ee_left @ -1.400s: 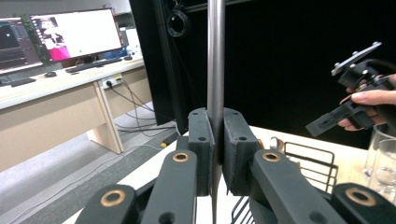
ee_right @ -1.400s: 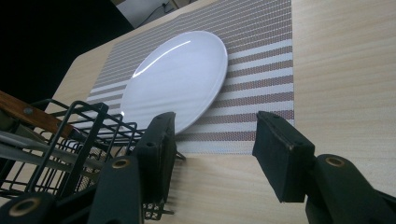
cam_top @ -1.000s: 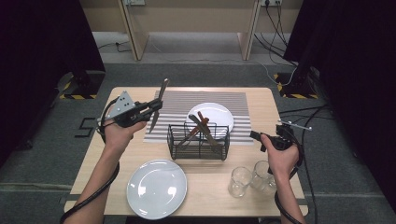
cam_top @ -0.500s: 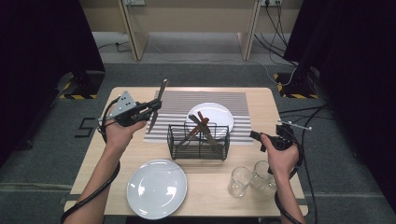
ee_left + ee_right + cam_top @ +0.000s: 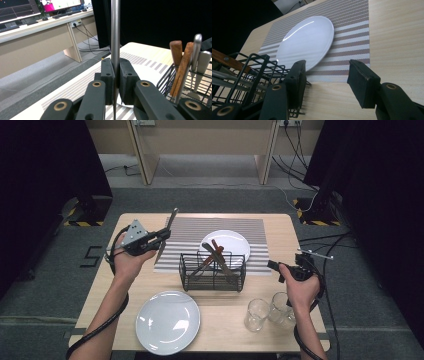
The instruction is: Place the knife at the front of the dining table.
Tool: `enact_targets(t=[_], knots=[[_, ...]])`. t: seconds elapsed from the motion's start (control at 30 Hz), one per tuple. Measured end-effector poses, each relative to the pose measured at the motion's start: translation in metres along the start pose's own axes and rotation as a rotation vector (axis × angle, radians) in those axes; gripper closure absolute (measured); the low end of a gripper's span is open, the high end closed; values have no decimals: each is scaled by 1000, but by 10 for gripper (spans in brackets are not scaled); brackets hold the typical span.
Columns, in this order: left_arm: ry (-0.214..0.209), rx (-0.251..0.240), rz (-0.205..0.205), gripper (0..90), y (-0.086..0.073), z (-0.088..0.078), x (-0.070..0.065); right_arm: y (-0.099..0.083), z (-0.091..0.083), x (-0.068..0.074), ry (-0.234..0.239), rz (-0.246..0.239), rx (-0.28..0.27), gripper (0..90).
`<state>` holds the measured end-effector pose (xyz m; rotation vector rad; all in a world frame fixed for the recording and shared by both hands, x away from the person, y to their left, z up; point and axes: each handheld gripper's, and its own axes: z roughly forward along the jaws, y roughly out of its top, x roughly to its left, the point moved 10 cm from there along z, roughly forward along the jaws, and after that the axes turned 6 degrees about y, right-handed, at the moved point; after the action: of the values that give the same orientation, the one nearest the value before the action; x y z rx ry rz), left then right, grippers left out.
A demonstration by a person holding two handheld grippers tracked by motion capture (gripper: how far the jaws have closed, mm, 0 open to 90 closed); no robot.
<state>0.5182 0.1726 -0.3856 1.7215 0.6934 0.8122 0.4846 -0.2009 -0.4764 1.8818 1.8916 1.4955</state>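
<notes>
Light wooden table (image 5: 125, 285) on grey carpet, dark curtains on both sides, desk legs and trailing cables beyond the far edge. Far left: left gripper (image 5: 162, 234) held above the table's left part, at the left edge of the striped placemat (image 5: 185, 232); jaws closed tight on a slim metal utensil (image 5: 169, 222). In the left gripper view the pads clamp the utensil's (image 5: 115, 32) shaft partway along; the upper end is cut off by the top of the frame, the lower end tapers to a thin tip between the jaw arms, so which kind of utensil it is cannot be made out. Long axis: in the high view it slants from near the placemat's edge up and away toward the table's far side, leaning slightly right; in the left gripper view it stands straight up. Near left: white plate (image 5: 167, 321). Centre: black wire basket (image 5: 212, 275) with wood-handled and metal cutlery leaning in it, ends hidden inside. Behind it a second white plate (image 5: 232, 242) on the placemat, partly covered by the basket. Near right: two clear glasses (image 5: 270, 312). Far right: right gripper (image 5: 274, 268), low by the table's right edge, jaws wide apart, nothing between the pads (image 5: 363, 83).
</notes>
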Motion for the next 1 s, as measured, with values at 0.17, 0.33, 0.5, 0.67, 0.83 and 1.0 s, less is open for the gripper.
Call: enact_targets(t=[0.17, 0.33, 0.5, 0.67, 0.83, 1.0], knots=[[8, 17, 0, 830, -6, 3, 2, 0, -1, 0, 0, 0, -2, 483], [14, 40, 3, 830, -14, 6, 5, 1, -1, -1, 1, 2, -4, 483], [19, 58, -3, 831, -21, 10, 8, 1, -2, -1, -1, 0, -6, 483], [25, 74, 2, 831, -25, 13, 10, 1, -2, -1, 0, 0, -6, 483], [27, 91, 1, 830, -30, 16, 11, 1, -1, 0, 0, 3, -5, 483], [28, 116, 10, 830, -36, 20, 13, 1, -1, -1, 0, 1, -6, 484]])
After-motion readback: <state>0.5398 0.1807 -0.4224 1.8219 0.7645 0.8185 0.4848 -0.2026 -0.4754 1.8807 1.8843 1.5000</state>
